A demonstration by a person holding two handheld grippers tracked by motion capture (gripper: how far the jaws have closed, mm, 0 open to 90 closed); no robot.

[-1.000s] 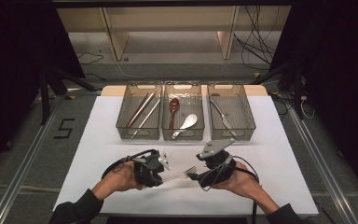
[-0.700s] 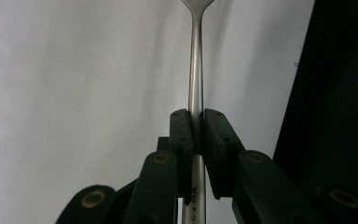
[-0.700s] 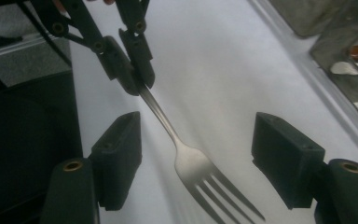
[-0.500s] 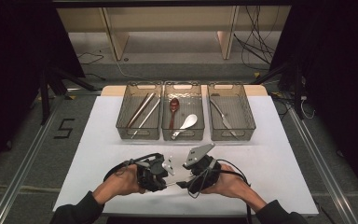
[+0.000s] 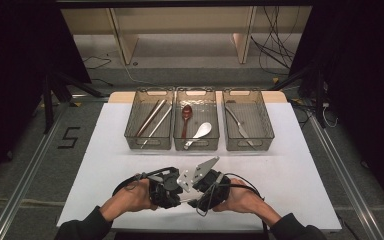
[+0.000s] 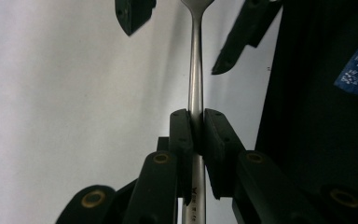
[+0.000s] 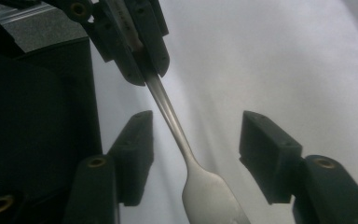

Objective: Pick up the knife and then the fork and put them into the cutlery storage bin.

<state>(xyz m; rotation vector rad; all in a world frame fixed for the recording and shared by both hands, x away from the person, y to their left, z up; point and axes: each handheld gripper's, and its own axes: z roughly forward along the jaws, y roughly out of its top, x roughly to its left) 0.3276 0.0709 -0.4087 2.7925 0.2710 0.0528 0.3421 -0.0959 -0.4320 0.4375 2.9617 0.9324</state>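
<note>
- Left claw (image 6: 196,135) pinches fork (image 6: 195,70) by its handle, near tabletop (image 5: 105,165) front edge.
- Right claw (image 7: 193,158) spread, jaws just closing around fork neck, not touching.

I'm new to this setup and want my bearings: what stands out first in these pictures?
The two hand-held grippers meet at the near edge of the white table over one metal fork. The left gripper is clamped on its handle, while the right gripper has just been closing around the neck, pads not yet touching. Behind them stand three clear bins in a row, holding chopsticks, spoons and a fork.
</note>
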